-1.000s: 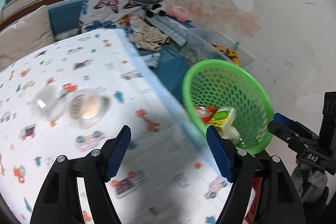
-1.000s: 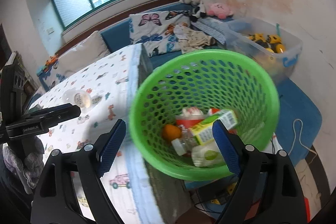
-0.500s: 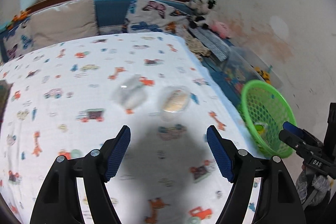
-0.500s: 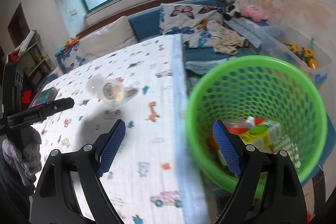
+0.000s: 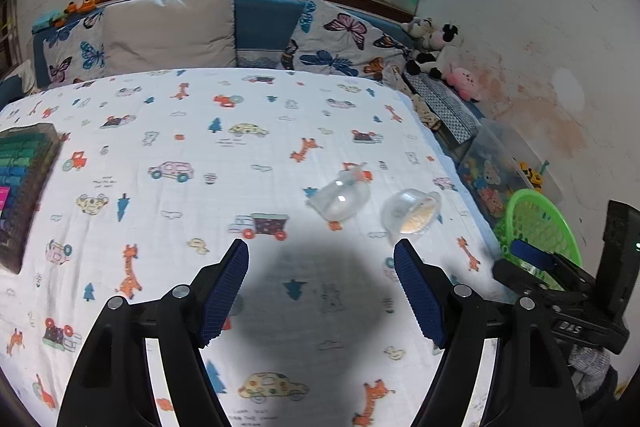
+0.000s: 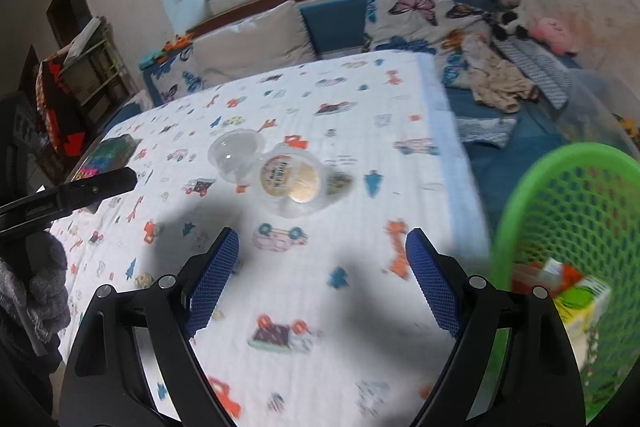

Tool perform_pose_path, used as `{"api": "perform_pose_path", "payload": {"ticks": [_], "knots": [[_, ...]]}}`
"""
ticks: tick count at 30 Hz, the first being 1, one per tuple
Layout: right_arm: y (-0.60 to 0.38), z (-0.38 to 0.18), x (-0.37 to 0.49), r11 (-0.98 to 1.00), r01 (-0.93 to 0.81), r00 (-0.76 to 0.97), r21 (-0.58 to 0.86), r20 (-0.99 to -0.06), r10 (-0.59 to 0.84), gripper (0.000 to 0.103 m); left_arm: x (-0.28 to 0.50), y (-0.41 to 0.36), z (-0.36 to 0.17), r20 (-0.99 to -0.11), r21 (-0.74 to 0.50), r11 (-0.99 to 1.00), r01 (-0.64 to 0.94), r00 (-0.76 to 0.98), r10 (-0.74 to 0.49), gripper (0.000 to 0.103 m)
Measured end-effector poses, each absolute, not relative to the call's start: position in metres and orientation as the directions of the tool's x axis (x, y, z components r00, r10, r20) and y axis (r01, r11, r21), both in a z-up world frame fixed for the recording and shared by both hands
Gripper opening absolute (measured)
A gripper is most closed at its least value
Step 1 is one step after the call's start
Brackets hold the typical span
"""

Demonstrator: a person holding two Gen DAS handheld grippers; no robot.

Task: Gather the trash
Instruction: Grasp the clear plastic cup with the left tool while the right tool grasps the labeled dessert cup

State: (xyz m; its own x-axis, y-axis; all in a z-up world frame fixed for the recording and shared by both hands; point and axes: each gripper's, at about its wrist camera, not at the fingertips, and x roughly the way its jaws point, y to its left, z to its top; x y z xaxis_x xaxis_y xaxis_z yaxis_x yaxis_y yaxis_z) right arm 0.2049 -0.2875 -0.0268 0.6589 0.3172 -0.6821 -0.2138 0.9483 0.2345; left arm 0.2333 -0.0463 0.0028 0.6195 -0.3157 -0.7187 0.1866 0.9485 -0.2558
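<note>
A: Clear plastic lidded cup (image 6: pixel 289 179) and clear dome lid (image 6: pixel 235 154) lay on your printed cloth table (image 5: pixel 240 155), touching?

B: Yes. Your left gripper (image 5: pixel 321 291) and right gripper (image 6: pixel 322 277) gaped wide, empty, aimed for pickup; green mesh basket (image 6: pixel 576 227) sat beside the table for dropping.

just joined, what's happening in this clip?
A person with a claw in each hand is collecting trash from a table under a cartoon-print cloth. Two clear plastic cups lie on their sides on the cloth, not yet picked up. Both the left claw and right claw are open and empty, aimed toward them. The green basket beside the table already holds cartons.
</note>
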Motion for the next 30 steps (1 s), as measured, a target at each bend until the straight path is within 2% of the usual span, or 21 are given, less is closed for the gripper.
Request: {"api": "perform_pose_path", "payload": {"ticks": [10,22,26,30], "knots": [[-0.251,-0.048,0.257,0.94,-0.243,0.622,0.238,-0.706,0.339,0.085,0.248,-0.02,-0.003,-0.723,-0.274,0.952,0.139,0.623,-0.299,0.072],[-0.246,-0.068,0.289,0.945,-0.212,0.592,0.247,-0.738,0.326,0.085,0.262,-0.027,-0.009,-0.726,-0.268,0.95,0.162,0.614,-0.31,0.072],[-0.249,-0.071,0.292,0.938,-0.213,0.578,0.274,-0.739,0.347,0.071,0.266,-0.032,-0.012,-0.731,-0.268,0.948,0.169,0.605,-0.315,0.072],[-0.251,-0.068,0.285,0.938,-0.219,0.586,0.27,-0.732,0.347,0.069,0.27,-0.04,-0.016,-0.738,-0.284,0.943,0.173,0.589,-0.33,0.072]]}}
